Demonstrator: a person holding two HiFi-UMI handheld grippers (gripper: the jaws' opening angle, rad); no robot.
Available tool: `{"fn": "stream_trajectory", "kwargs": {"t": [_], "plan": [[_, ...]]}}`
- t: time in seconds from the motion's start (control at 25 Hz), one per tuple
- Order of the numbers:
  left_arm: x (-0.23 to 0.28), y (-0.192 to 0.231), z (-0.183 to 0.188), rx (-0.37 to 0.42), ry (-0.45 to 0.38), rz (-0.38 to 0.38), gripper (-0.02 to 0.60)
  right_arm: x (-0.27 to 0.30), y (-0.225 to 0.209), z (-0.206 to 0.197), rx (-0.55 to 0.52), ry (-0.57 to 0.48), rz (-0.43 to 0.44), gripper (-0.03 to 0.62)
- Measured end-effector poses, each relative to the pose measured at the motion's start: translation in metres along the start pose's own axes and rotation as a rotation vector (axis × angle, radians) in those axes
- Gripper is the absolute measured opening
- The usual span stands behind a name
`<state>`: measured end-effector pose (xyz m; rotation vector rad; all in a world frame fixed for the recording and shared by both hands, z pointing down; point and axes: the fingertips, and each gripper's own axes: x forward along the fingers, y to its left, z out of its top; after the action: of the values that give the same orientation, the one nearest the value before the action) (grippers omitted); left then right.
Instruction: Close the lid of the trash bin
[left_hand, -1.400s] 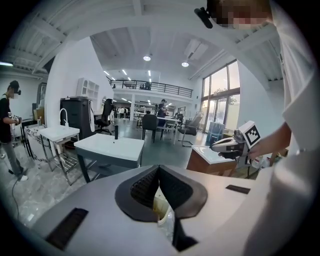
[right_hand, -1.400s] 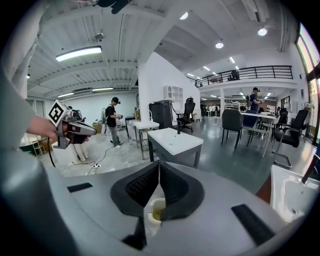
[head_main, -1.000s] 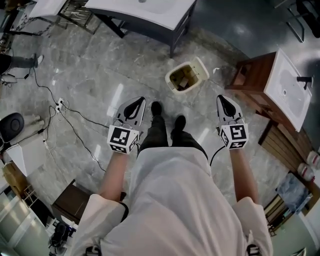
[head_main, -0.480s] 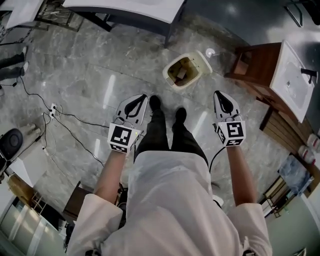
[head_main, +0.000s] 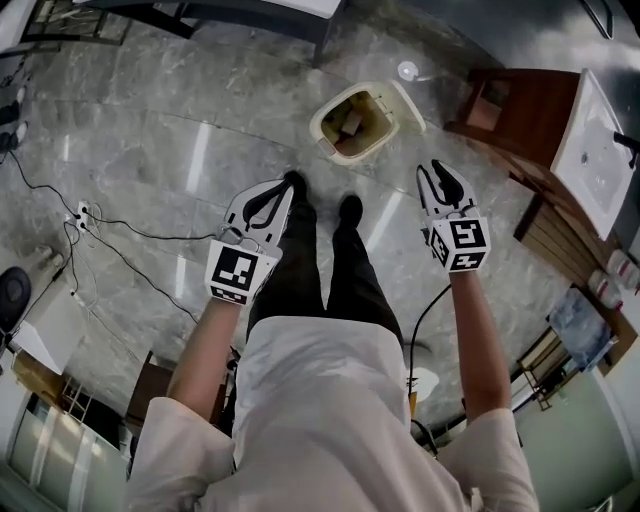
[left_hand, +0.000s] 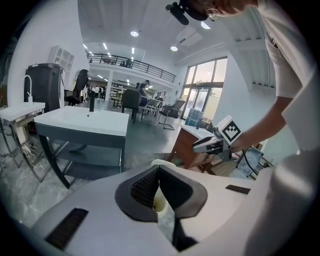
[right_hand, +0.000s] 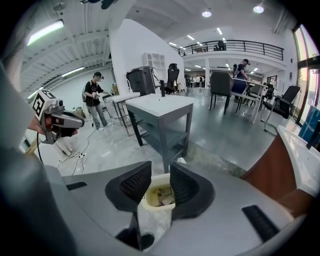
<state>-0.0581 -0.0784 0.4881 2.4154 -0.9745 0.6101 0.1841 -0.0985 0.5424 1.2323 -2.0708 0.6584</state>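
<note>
The trash bin (head_main: 352, 122) stands on the grey stone floor (head_main: 180, 130), in front of the person's shoes (head_main: 293, 183) and a little to the right of them in the head view. It is cream coloured and its lid (head_main: 407, 106) is open, tipped back at the right side of the bin. Inside there is some brownish rubbish (head_main: 350, 120).

The right gripper (head_main: 437, 180) hangs over the floor, near the bin but apart from it, on the side of the lid. Its jaws are spread and have just been opening. Nothing is pinched between them; in the right gripper view the bin (right_hand: 157, 196) shows only through the gap, on the floor beyond, and the pads do not touch it.

The left gripper (head_main: 275, 197) is on the other side of the person's legs, just beside the left shoe in the head view. Its jaws are pressed together at the tips and carry nothing; in the left gripper view a piece of the cream rim of the bin (left_hand: 162, 162) shows just past them.

To the right of the bin stands a brown wooden cabinet (head_main: 520, 105) with a white sink (head_main: 598, 140) on top. Behind the bin there is a grey table (right_hand: 160, 106). A thin black cable (head_main: 120, 228) runs over the floor well to the left.
</note>
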Motion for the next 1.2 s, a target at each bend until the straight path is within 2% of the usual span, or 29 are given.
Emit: {"fn": "stream_trajectory", "kwargs": {"t": [0.2,0.4,0.6,1.0,1.2], "plan": [[0.024,-0.006,-0.022,-0.013,0.033,-0.033,0.017,0.039,-0.025,-0.025,0.017,0.072,-0.014,0.162],[0.047,-0.008,-0.046,-0.031,0.057,-0.047,0.017,0.083,-0.045,-0.052,0.03,0.151,-0.005,0.172],[0.063,-0.01,-0.06,-0.055,0.069,-0.062,0.017,0.108,-0.056,-0.076,0.003,0.228,-0.001,0.215],[0.091,0.011,-0.066,-0.068,0.055,-0.058,0.017,0.147,-0.083,-0.097,-0.003,0.289,-0.054,0.267],[0.092,0.011,-0.08,-0.081,0.072,-0.061,0.017,0.15,-0.079,-0.098,0.021,0.271,-0.07,0.268]]}}
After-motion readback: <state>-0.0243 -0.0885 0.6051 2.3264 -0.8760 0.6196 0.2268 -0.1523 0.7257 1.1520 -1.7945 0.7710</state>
